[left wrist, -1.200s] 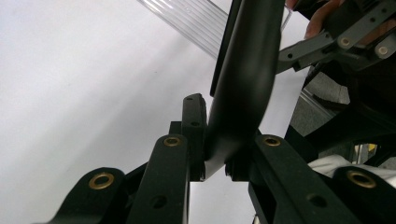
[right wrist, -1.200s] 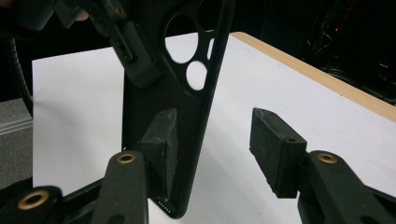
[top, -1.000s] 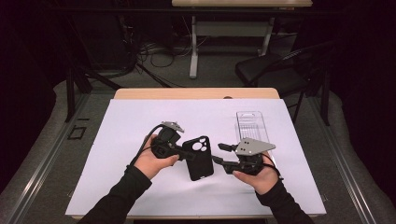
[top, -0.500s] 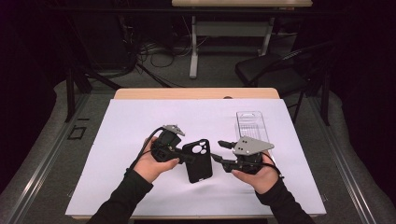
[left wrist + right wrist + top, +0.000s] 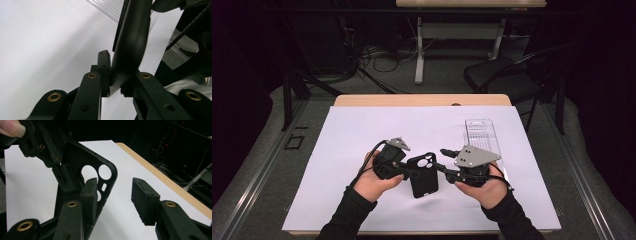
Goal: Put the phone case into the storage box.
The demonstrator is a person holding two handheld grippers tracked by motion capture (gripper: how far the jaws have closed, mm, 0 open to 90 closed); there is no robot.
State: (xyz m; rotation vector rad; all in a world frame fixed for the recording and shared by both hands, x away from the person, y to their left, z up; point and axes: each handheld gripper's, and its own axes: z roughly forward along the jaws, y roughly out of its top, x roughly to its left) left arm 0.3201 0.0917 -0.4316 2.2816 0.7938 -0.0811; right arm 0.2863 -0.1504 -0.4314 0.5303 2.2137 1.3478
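At lower centre of the high view, the left gripper (image 5: 408, 172) pinches a black phone case (image 5: 424, 174) by its edge. The right gripper (image 5: 113, 195) has been narrowing, jaws spread, the case's rim just beside one pad. Judged mid-handover; next the right must close squarely on that rim.

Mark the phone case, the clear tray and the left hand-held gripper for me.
phone case (image 5: 424, 179), high view, middle of its back.
clear tray (image 5: 481, 132), high view, its ribbed floor.
left hand-held gripper (image 5: 115, 83), left gripper view, between its fingertips.

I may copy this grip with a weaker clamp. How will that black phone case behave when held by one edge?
The phone case is an empty shell with camera cutouts, so probably light. The left gripper holds it clear of the table without visible sag, suggesting fair stiffness. Its smooth edge might slip.
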